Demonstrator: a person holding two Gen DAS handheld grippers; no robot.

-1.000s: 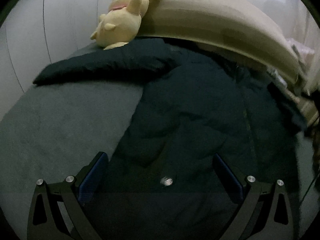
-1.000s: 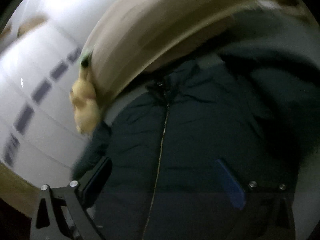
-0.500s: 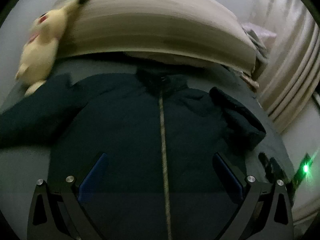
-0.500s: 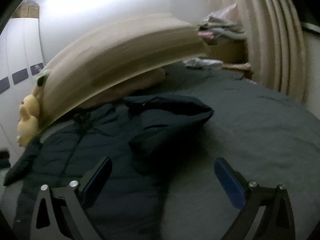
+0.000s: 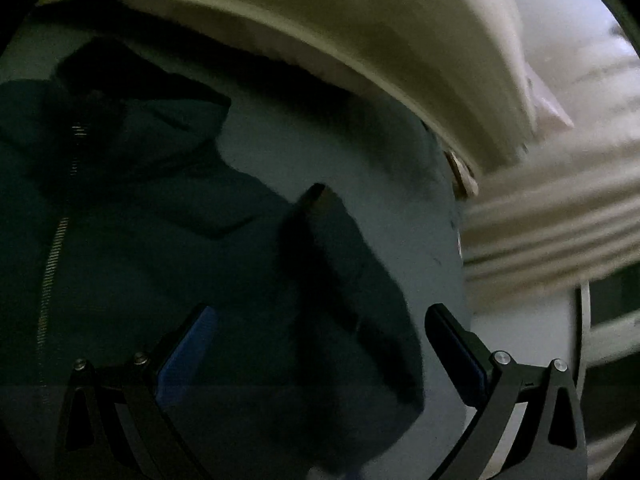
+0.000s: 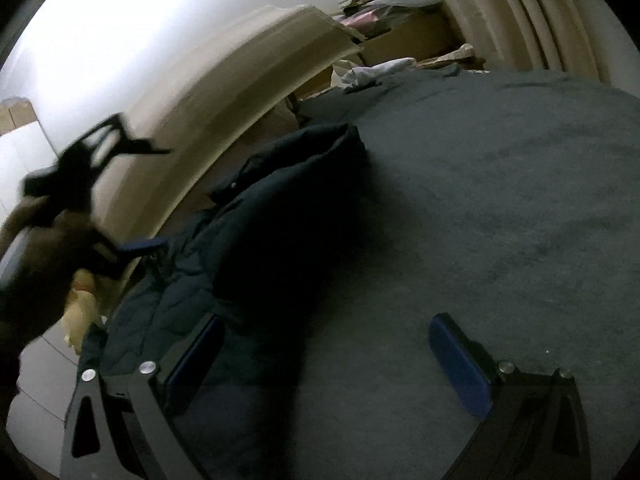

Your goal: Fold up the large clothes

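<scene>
A dark teal puffer jacket (image 5: 152, 248) lies zipped, front up, on the grey bed (image 5: 360, 168). Its right sleeve (image 5: 352, 280) is folded and lies along the body. My left gripper (image 5: 320, 356) is open and empty, hovering above that sleeve. In the right wrist view the same jacket (image 6: 256, 232) lies at the left with its sleeve (image 6: 312, 152) pointing away. My right gripper (image 6: 328, 360) is open and empty over the jacket's edge and the bedspread. The left gripper (image 6: 92, 184) also shows there, blurred, in a hand above the jacket.
A curved beige headboard (image 5: 360, 32) runs behind the jacket. Pleated curtains (image 5: 552, 224) hang at the right. A yellow plush toy (image 6: 80, 304) sits by the headboard. Crumpled clothes and boxes (image 6: 384, 0) are piled beyond the bed. Bare grey bedspread (image 6: 500, 200) stretches to the right.
Both cameras have swung to the right. The left gripper moved from over the zipper to above the right sleeve and now shows in the right wrist view. Both stay open.
</scene>
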